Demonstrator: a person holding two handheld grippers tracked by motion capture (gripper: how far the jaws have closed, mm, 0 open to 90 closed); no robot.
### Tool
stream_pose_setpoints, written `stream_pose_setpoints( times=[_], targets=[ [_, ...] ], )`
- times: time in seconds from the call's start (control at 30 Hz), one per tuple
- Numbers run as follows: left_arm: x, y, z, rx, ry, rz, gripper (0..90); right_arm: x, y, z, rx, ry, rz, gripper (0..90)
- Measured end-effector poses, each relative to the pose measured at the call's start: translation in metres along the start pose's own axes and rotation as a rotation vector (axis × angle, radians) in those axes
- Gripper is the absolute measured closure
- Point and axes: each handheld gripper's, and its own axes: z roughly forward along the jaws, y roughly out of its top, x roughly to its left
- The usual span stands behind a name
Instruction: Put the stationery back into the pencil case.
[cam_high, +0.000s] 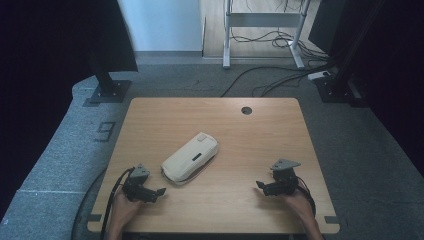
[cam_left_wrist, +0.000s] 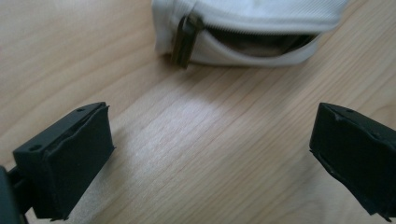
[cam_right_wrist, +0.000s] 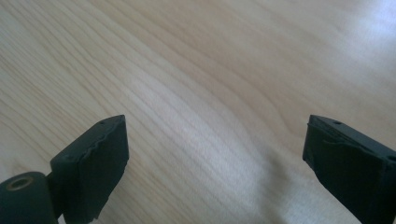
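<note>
A cream zip pouch (cam_high: 190, 156) lies slanted in the middle of the wooden table (cam_high: 250, 135). In the left gripper view its near end (cam_left_wrist: 243, 32) shows a brass zip pull (cam_left_wrist: 183, 41) and a partly open zip. My left gripper (cam_high: 159, 192) rests at the front left, just short of the pouch's near end, open and empty. In its own view, that left gripper (cam_left_wrist: 210, 154) has its jaws wide apart over bare wood. My right gripper (cam_high: 261, 187) sits at the front right, well clear of the pouch, also open. Its own view shows the right gripper (cam_right_wrist: 215, 158) over wood grain.
A small round cable hole (cam_high: 246, 110) is near the table's far edge. Grey carpet surrounds the table, with black stand feet (cam_high: 107, 92) at the back left and cables (cam_high: 280, 75) on the floor at the back right. A hand holds each gripper at the front edge.
</note>
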Motion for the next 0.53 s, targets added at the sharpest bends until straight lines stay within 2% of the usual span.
stream_pose_setpoints(
  times=[0.07, 0.17, 0.27, 0.53],
  targets=[
    [0.001, -0.002, 0.002, -0.01, 0.018, 0.001, 0.0, 0.0, -0.006, 0.003, 0.016, -0.013, 0.002, 6.5],
    [0.002, -0.002, 0.001, -0.013, 0.021, -0.009, 0.0, 0.001, -0.009, 0.005, 0.024, -0.008, 0.007, 6.4],
    [-0.002, -0.002, 0.003, 0.009, 0.068, 0.023, 0.0, 0.0, -0.014, 0.008, 0.008, 0.004, 0.03, 4.2],
    [-0.003, -0.002, 0.003, 0.008, 0.085, 0.0, 0.0, 0.0, -0.016, 0.007, 0.003, 0.0, 0.03, 3.8]
  ],
)
